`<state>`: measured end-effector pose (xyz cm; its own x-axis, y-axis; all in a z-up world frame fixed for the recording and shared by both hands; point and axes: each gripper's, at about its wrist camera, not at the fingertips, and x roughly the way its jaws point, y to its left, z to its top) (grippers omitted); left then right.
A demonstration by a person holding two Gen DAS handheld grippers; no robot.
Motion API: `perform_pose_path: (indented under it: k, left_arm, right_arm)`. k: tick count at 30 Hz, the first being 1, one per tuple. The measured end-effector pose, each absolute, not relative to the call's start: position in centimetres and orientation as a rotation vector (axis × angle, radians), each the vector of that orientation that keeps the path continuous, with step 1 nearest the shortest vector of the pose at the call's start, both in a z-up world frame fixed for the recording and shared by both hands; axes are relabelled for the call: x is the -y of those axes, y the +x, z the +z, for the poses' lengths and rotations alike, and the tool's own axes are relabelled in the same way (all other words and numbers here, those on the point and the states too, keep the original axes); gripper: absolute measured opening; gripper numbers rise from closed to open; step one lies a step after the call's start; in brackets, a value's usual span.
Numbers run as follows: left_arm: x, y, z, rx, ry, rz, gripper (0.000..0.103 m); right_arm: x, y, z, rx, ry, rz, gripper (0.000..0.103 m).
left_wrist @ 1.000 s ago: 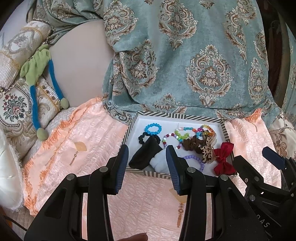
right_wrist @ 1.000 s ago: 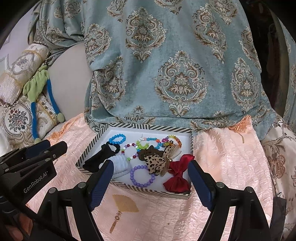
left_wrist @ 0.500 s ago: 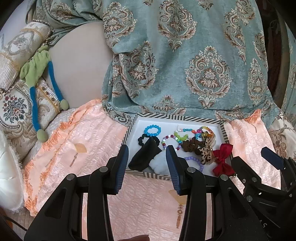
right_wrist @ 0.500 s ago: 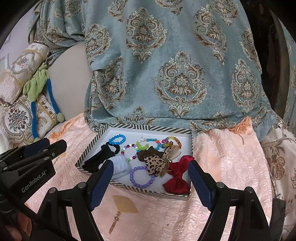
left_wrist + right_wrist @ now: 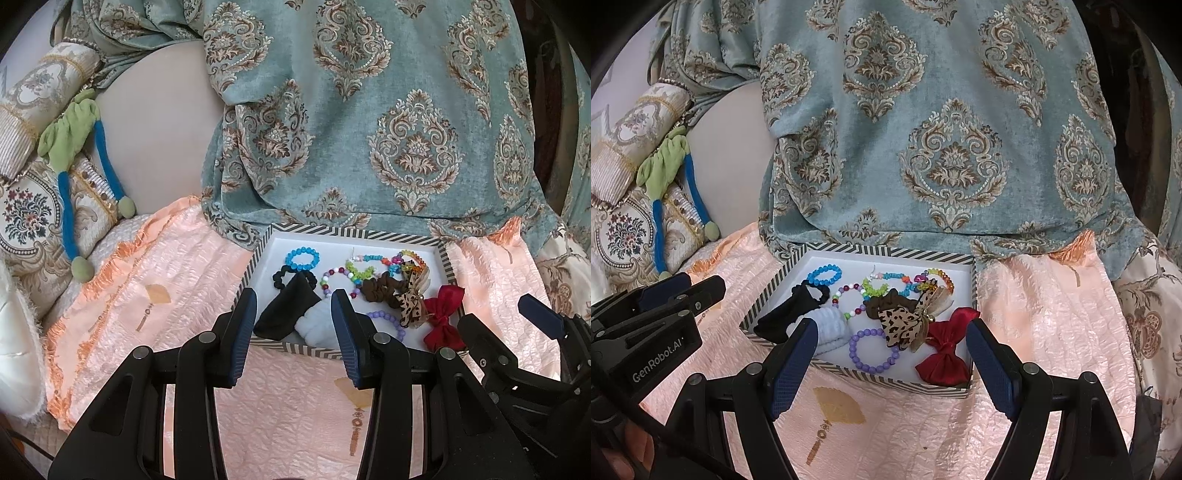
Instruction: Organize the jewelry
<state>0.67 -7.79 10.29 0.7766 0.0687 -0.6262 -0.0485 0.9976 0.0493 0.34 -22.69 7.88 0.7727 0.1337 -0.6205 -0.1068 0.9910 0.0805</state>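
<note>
A striped-rim white box (image 5: 260,254) (image 5: 768,295) sits on a peach quilt and holds bead bracelets, scrunchies and bows. A blue bead bracelet (image 5: 303,258) (image 5: 823,275), black scrunchie (image 5: 284,314) (image 5: 786,317), white scrunchie (image 5: 317,325) (image 5: 831,325), purple bracelet (image 5: 873,349), leopard bow (image 5: 410,306) (image 5: 901,325) and red bow (image 5: 443,317) (image 5: 947,350) lie inside. My left gripper (image 5: 293,332) is open and empty, in front of the box's near left edge. My right gripper (image 5: 890,365) is open and empty, in front of the near edge.
A teal patterned cloth (image 5: 369,129) hangs behind the box. Embroidered cushions (image 5: 33,206) and a green-and-blue cord (image 5: 74,147) lie at the left. The peach quilt (image 5: 166,277) spreads around the box.
Both grippers have drawn back slightly from the box and stay open. Nothing in the box has moved.
</note>
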Motion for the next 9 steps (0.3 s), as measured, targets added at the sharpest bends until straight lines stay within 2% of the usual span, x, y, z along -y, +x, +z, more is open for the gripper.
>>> perform_pose_path:
  k: [9]
  left_arm:
    - [8.0,1.3,9.1,-0.678,0.030,0.056,0.042]
  right_arm:
    - [24.1,1.0,6.6,-0.704,0.062,0.120,0.080]
